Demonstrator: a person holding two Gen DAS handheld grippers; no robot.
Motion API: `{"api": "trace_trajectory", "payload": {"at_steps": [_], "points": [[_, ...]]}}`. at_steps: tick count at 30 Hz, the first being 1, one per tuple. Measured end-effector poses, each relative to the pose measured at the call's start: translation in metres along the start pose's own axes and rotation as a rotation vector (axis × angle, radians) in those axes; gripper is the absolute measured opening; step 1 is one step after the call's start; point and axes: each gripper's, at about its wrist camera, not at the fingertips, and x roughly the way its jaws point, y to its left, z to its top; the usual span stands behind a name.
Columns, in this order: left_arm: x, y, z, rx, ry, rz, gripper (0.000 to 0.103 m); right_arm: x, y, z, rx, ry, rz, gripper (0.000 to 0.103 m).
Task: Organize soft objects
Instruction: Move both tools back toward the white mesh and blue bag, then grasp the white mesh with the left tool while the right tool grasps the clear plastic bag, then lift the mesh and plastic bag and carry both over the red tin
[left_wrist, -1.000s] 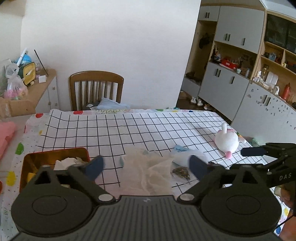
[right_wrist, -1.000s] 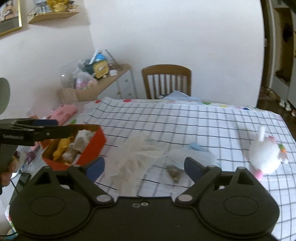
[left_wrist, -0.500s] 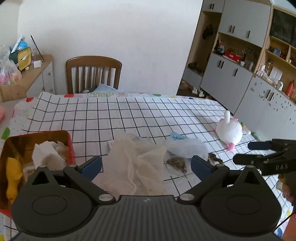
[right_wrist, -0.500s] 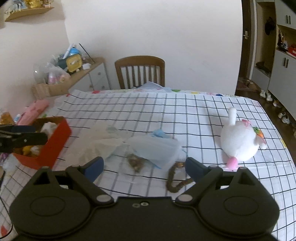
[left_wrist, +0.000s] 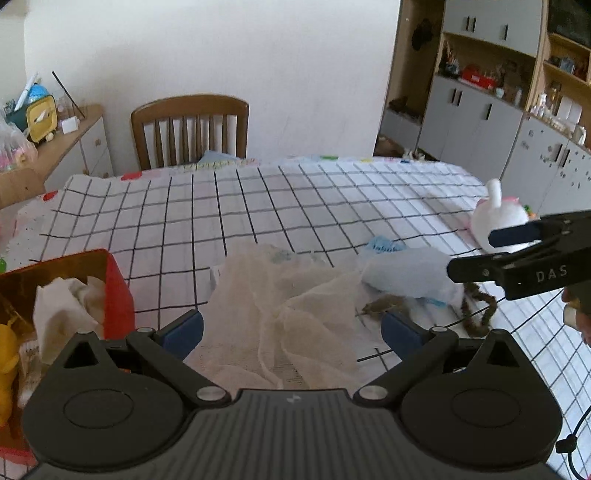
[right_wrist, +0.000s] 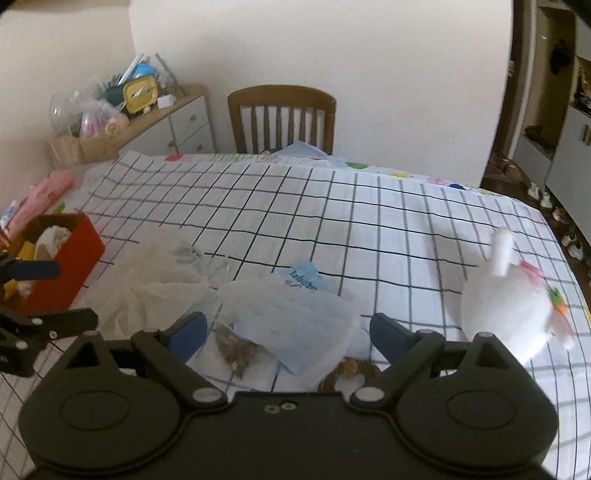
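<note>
Nearest the left tool (left_wrist: 291, 326), whose blue-tipped fingers stood wide apart with nothing between them, lay a crumpled white gauze cloth (left_wrist: 280, 302) on the checked tabletop (left_wrist: 258, 206). Just to its right, the right tool (right_wrist: 288, 332) was likewise spread and empty, hanging over a pale blue plastic bag (right_wrist: 291, 321) that touched the gauze. Under the bag's near edge sat a small brownish clump (right_wrist: 232, 350) — too blurred to name — and beside it a looped brown braided cord (left_wrist: 476, 310).

At the near left edge stood the red box (left_wrist: 118, 291). It already held a white cloth (left_wrist: 62, 310) and something yellow (left_wrist: 7, 365), so part of the sorting appeared done. A little farther on, a small light-blue printed packet (right_wrist: 304, 278) poked out from behind the bag. To the far right, well apart from the pile, a white plush toy (right_wrist: 509, 306) with pink trim lay on its side.

My reading was that the job stood somewhere in the middle: some soft things were boxed, yet the gauze, the bag, the cord, the packet and the plush were all still out on the tabletop. With both tools poised over the pile, the gauze or the bag seemed the likeliest next pick — though neither had been touched. Beyond the tabletop's far edge stood a wooden chair (left_wrist: 190, 129).
</note>
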Motion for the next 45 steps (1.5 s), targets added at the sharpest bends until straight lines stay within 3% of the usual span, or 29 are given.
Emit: {"api": "trace_trajectory", "payload": {"at_steps": [15, 20, 22, 28, 30, 33, 38, 39, 45], "points": [[0.049, 0.003, -0.004, -0.008, 0.077, 0.028, 0.103, 0.061, 0.002, 0.007, -0.057, 0.077, -0.012, 0.094], [0.054, 0.005, -0.005, -0.014, 0.092, 0.027, 0.101, 0.067, 0.003, 0.007, -0.051, 0.086, -0.015, 0.082], [0.055, 0.006, -0.004, -0.024, 0.099, 0.018, 0.086, 0.067, 0.004, 0.008, -0.054, 0.089, -0.020, 0.079], [0.053, 0.012, -0.002, -0.042, 0.095, 0.038, 0.053, 0.066, 0.006, 0.008, -0.062, 0.104, -0.008, 0.058], [0.052, 0.015, -0.001, -0.050, 0.095, 0.037, 0.048, 0.066, 0.008, 0.007, -0.077, 0.104, -0.011, 0.057], [0.051, 0.015, -0.002, -0.044, 0.097, 0.036, 0.045, 0.063, 0.012, 0.007, -0.094, 0.100, -0.015, 0.042], [0.045, 0.014, -0.002, -0.023, 0.086, 0.033, 0.024, 0.055, 0.021, 0.007, -0.141, 0.083, -0.031, 0.021], [0.044, 0.014, -0.003, -0.022, 0.084, 0.029, 0.019, 0.052, 0.022, 0.007, -0.150, 0.077, -0.037, 0.019], [0.029, 0.013, -0.001, -0.009, 0.045, 0.012, 0.011, 0.030, 0.021, 0.010, -0.136, 0.026, -0.031, 0.010]]}}
